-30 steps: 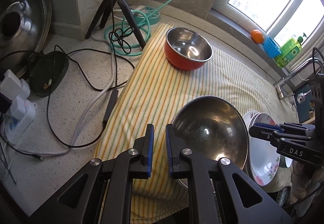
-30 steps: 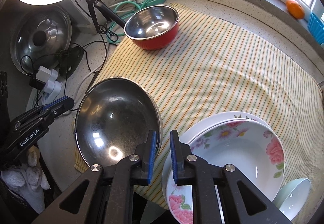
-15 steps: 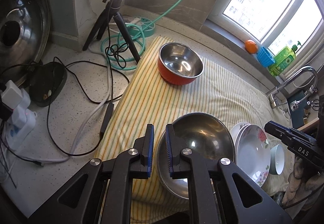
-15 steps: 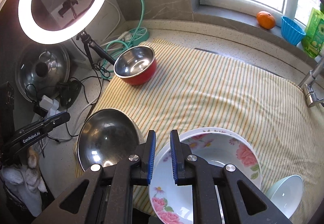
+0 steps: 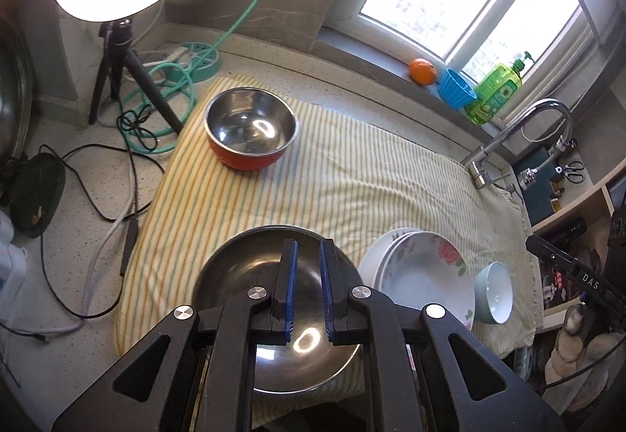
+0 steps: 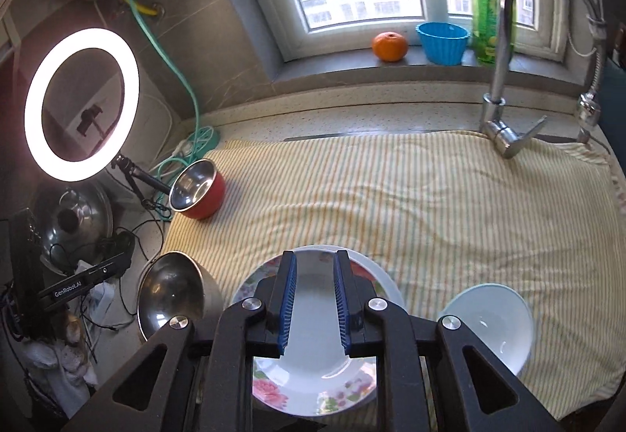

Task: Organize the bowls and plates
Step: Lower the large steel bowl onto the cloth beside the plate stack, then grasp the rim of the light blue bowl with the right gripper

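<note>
Left claw [image 5: 307, 291], jaws nearly together and empty, above the steel bowl [image 5: 234, 275] at the striped cloth's [image 6: 430, 197] near edge. Right claw [image 6: 313, 299], jaws opening with nothing between, over the stacked floral plates [image 6: 313, 389]; small pale bowl [image 6: 493, 322] just beside them. Red bowl [image 5: 250, 133] at the cloth's far left corner on the tabletop [image 5: 78, 197].

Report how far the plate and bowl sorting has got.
Done: floral plates stacked. In hand: nothing; left gripper shut over the steel bowl, right gripper opening above the plates, nothing between. Left: red bowl, steel bowl and small bowl sit apart on the cloth.
</note>
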`<state>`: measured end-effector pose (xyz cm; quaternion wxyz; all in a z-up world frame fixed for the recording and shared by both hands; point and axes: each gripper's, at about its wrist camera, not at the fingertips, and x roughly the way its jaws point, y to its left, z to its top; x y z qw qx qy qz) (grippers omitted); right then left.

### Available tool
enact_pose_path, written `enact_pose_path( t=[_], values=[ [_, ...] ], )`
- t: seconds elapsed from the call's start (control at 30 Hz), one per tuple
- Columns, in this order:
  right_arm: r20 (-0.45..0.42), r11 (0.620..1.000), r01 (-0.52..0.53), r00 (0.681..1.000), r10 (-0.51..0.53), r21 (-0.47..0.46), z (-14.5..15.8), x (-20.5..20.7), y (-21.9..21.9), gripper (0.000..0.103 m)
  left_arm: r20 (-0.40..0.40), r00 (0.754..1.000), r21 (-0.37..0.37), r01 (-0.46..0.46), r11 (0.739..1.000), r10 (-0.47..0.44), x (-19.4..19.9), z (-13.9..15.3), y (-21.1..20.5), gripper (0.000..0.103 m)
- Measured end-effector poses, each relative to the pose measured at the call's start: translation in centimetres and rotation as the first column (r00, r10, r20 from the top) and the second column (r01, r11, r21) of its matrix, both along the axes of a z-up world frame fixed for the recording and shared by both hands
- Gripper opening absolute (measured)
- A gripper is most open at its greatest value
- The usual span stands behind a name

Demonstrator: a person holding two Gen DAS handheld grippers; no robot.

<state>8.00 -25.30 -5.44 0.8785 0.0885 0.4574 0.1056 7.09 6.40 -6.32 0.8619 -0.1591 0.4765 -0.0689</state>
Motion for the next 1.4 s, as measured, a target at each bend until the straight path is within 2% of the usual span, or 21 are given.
enact_pose_path(
  t=[0.37, 0.57, 0.73, 0.83, 1.0, 1.13, 1.2, 1.3, 1.4],
  values=[
    [0.017, 0.978, 0.205, 0.979, -0.205, 0.037, 1.1, -2.5, -8.6, 0.021, 0.024, 0.989, -0.041, 0.144, 0.989, -0.143, 1.9, 0.9, -6.4, 0.010],
    [-0.011, 0.958, 0.286, 0.958, -0.286, 0.032, -0.3, -3.2, -12.1, 0.021, 0.007, 0.970, -0.034, 0.244, 0.969, -0.244, 2.1, 0.5, -10.4, 0.010],
    [-0.045, 0.942, 0.330, 0.944, -0.327, 0.066, -1.5, -3.6, -14.3, 0.021, -0.002, 0.958, -0.048, 0.288, 0.957, -0.288, 2.3, 0.3, -13.0, 0.010],
    [-0.045, 0.942, 0.328, 0.945, -0.325, 0.070, -1.5, -3.3, -14.6, 0.021, 0.008, 0.955, -0.031, 0.297, 0.954, -0.297, 2.6, 0.6, -13.7, 0.010],
    [-0.007, 0.955, 0.290, 0.957, -0.290, 0.058, -0.4, -1.5, -13.5, 0.021, 0.039, 0.971, 0.010, 0.235, 0.972, -0.236, 3.7, 1.3, -12.5, 0.010],
    [0.022, 0.960, 0.272, 0.962, -0.274, 0.060, 0.4, -0.1, -12.7, 0.021, 0.049, 0.974, 0.043, 0.217, 0.975, -0.219, 4.5, 1.6, -11.6, 0.010],
    [0.020, 0.961, 0.269, 0.962, -0.271, 0.056, 0.5, 0.5, -12.5, 0.021, 0.041, 0.970, 0.054, 0.236, 0.970, -0.238, 4.9, 1.5, -11.9, 0.017],
    [0.004, 0.962, 0.267, 0.964, -0.268, 0.053, 0.0, 0.9, -12.6, 0.021, 0.029, 0.964, 0.066, 0.264, 0.962, -0.266, 5.2, 0.9, -13.1, 0.018],
    [-0.034, 0.962, 0.268, 0.963, -0.267, 0.042, -1.1, 0.9, -13.0, 0.021, -0.003, 0.950, 0.025, 0.311, 0.950, -0.311, 5.3, -0.2, -15.0, 0.018]
  ],
)
